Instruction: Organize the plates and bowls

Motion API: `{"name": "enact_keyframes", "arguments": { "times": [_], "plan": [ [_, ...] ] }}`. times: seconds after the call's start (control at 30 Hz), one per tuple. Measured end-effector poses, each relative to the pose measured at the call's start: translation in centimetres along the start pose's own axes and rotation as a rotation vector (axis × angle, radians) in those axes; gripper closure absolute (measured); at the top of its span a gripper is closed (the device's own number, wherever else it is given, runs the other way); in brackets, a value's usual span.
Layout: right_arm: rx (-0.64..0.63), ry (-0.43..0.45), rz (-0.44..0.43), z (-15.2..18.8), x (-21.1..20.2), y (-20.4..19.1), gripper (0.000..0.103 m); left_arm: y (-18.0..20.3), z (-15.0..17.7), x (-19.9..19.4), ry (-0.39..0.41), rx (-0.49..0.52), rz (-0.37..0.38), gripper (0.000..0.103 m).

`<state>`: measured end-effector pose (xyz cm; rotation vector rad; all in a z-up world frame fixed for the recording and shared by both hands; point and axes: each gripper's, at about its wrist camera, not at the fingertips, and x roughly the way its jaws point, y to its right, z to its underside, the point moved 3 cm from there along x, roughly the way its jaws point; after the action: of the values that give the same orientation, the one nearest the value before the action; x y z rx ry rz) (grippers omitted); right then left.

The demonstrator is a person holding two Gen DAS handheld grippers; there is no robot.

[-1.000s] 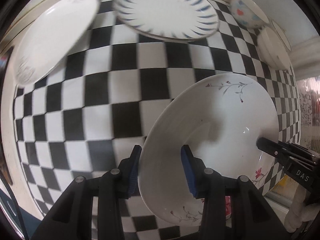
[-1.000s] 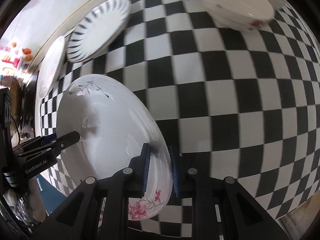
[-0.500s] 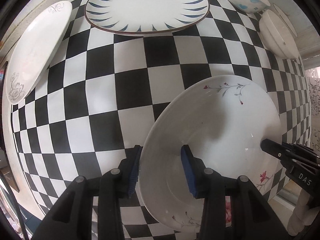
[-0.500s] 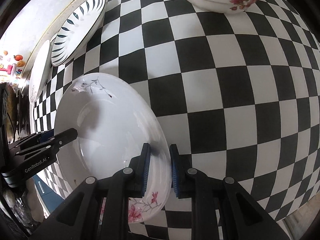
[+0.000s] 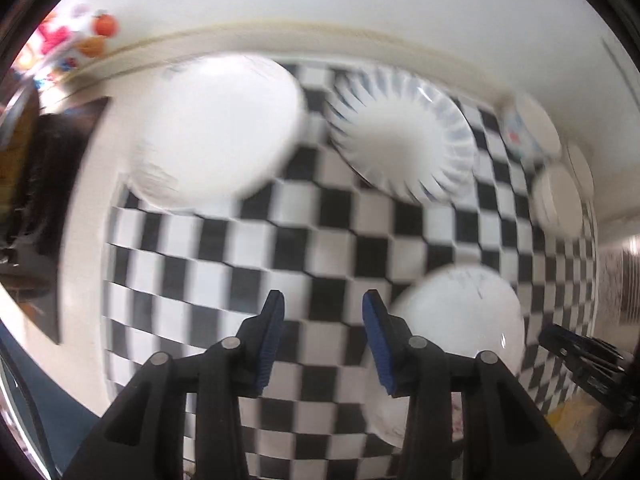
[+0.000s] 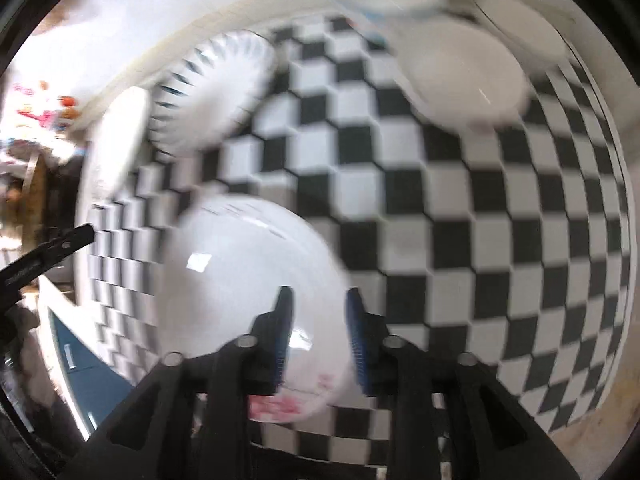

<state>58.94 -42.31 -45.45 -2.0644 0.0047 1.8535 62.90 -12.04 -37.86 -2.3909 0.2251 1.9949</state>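
The white floral plate point(image 5: 452, 328) lies on the checkered table, to the right of my left gripper point(image 5: 323, 334), which is open and empty above the cloth. In the right wrist view the same plate point(image 6: 248, 280) lies under my right gripper point(image 6: 318, 336), whose jaws are open on either side of its near rim. A plain white plate point(image 5: 216, 132) and a blue-striped plate point(image 5: 400, 140) lie at the back. White bowls point(image 6: 460, 68) stand at the back right. Both views are blurred by motion.
A heart-patterned bowl point(image 5: 516, 128) and stacked white bowls point(image 5: 558, 200) sit by the back wall. The table's left edge point(image 5: 84, 240) drops to a dark cabinet. The left gripper's tip shows in the right wrist view point(image 6: 60, 244).
Both grippers have let go of the floral plate and opened. They have pulled back and up; the left one has shifted left off the plate, which now lies on the table.
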Motion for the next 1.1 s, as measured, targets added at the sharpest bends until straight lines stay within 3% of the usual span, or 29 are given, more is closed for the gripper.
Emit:
{"name": "enact_keyframes", "arguments": {
  "times": [0.07, 0.13, 0.23, 0.4, 0.77, 0.9, 0.97, 1.1],
  "plan": [
    [-0.007, 0.037, -0.092, -1.8, -1.2, -2.4, 0.030, -1.9, -1.0, -0.6, 0.016, -0.020, 0.012, 0.062],
    [0.002, 0.075, -0.218, -3.8, -1.8, -5.2, 0.021, -3.8, -2.1, -0.4, 0.032, -0.040, 0.000, 0.062],
    [-0.036, 0.105, -0.269, -7.3, -1.5, -9.8, 0.021, -7.4, -3.8, -0.5, 0.051, -0.075, -0.045, 0.062],
    [-0.159, 0.121, -0.175, -13.0, 2.0, -17.5, 0.021, -12.9, -7.0, 1.2, 0.052, -0.143, -0.083, 0.062],
    [-0.339, 0.052, -0.077, -22.1, 11.3, -25.8, 0.022, -20.0, -11.2, 7.0, -0.033, -0.241, -0.045, 0.062],
    [-0.412, 0.024, -0.033, -23.7, 14.2, -27.6, 0.027, -20.4, -11.8, 9.5, -0.076, -0.240, -0.028, 0.062],
    [-0.435, -0.006, -0.026, -24.4, 15.8, -28.1, 0.040, -20.4, -11.7, 10.6, -0.096, -0.234, -0.027, 0.062],
    [-0.437, -0.092, -0.048, -25.5, 19.3, -28.5, 0.050, -20.4, -11.3, 12.1, -0.121, -0.253, 0.045, 0.060]
  ]
}}
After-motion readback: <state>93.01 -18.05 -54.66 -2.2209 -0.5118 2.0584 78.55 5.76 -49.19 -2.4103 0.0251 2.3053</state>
